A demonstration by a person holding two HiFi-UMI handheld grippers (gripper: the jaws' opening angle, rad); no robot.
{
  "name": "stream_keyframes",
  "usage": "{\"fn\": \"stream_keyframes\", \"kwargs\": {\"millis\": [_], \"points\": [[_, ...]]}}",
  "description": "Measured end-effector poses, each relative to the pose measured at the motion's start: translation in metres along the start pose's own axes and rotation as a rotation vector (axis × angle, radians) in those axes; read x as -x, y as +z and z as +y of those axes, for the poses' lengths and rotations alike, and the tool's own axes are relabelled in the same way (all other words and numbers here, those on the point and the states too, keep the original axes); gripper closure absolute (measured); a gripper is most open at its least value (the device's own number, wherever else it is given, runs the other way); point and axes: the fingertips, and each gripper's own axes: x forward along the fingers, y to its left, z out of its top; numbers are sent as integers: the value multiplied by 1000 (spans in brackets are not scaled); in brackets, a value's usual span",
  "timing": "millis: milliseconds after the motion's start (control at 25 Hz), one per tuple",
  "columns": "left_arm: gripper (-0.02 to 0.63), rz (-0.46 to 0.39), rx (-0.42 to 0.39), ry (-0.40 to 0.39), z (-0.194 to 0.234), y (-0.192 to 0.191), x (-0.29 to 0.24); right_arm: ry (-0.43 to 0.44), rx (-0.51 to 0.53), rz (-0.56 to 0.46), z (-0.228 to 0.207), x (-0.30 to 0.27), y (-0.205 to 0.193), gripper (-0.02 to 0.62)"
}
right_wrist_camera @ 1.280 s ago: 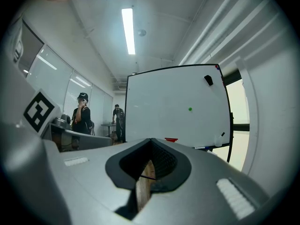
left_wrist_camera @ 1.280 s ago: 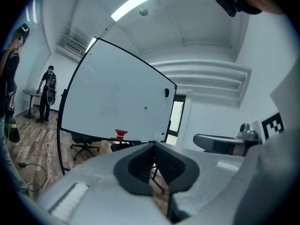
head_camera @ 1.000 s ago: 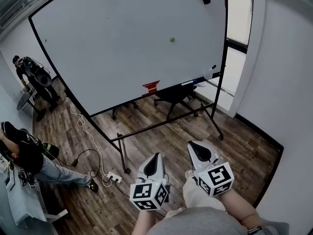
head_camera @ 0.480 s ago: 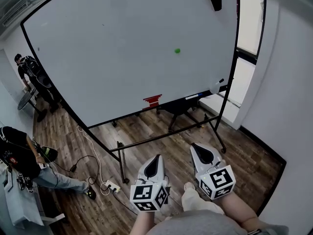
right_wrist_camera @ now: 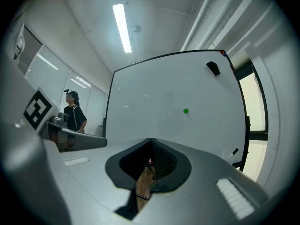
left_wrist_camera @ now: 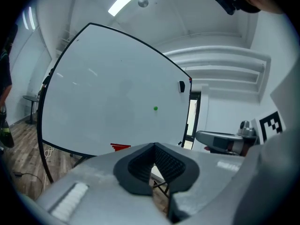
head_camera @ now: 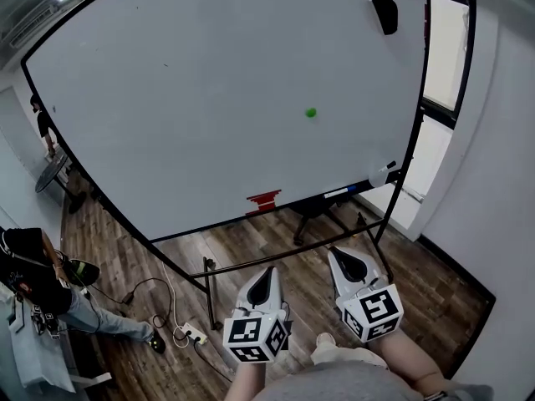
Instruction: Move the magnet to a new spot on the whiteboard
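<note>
A small green magnet (head_camera: 310, 113) sticks to the big wheeled whiteboard (head_camera: 192, 98), right of its middle. It also shows as a green dot in the left gripper view (left_wrist_camera: 155, 108) and the right gripper view (right_wrist_camera: 186, 110). My left gripper (head_camera: 267, 271) and right gripper (head_camera: 340, 256) hang low in front of the person's body, well short of the board and far below the magnet. Both point toward the board. The jaws of each meet at their tips, with nothing held, in the left gripper view (left_wrist_camera: 152, 146) and the right gripper view (right_wrist_camera: 151, 141).
A black eraser (head_camera: 384, 13) sits at the board's top right. A red eraser (head_camera: 264, 200) and a marker (head_camera: 338, 192) lie on the board's tray. A chair (head_camera: 322, 213) stands behind the frame. Cables and a power strip (head_camera: 192, 334) lie on the wooden floor. A person (head_camera: 38, 278) is at the left.
The head view has moved nearer the whiteboard, so the board looks larger and the magnet sits lower in the frame. Both grippers stay low and shut.
</note>
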Motion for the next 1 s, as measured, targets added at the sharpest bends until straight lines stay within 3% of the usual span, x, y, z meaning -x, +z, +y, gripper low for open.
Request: {"fn": "stream_keyframes", "kwargs": {"millis": [560, 1000], "points": [[603, -27, 8, 81, 22, 22, -103, 68, 44, -20, -77, -102, 14, 595], [603, -18, 12, 165, 38, 17, -131, 81, 93, -38, -118, -163, 26, 595]]}}
